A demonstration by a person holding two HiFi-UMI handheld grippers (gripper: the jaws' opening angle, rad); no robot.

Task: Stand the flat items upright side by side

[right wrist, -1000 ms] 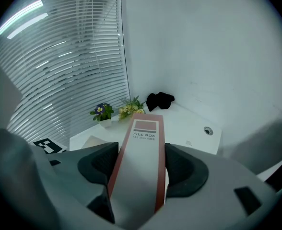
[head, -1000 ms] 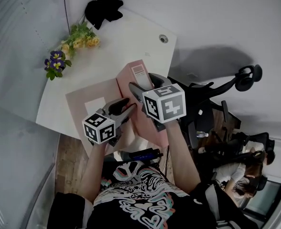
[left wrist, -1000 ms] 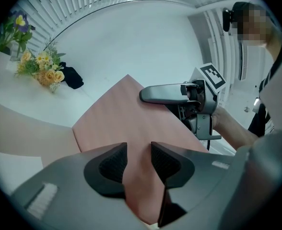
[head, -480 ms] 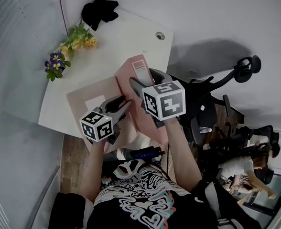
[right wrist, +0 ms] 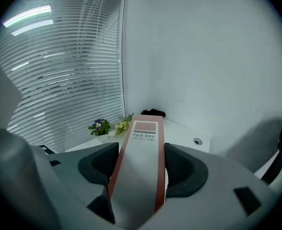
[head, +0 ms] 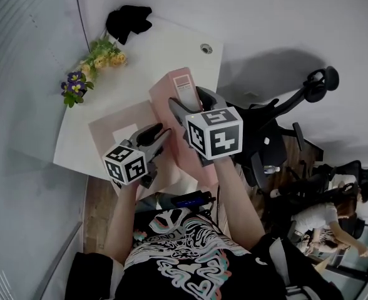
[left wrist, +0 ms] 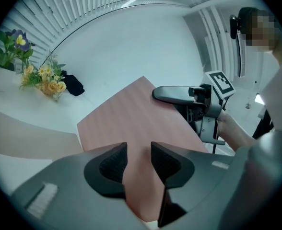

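The white desk (head: pixel 171 49) carries a pink file box (head: pixel 112 130) lying flat by its front left edge, and nothing stands upright yet. A second file box (head: pixel 184 87) is tilted up near the desk's front right corner, labelled spine facing up. The right gripper (right wrist: pixel 142 164) is clamped across that spine, and the left gripper (left wrist: pixel 138 159) pinches its pink cover lower down. Against a second ago, this box leans steeper, its labelled end higher. Both boxes are left to stand side by side.
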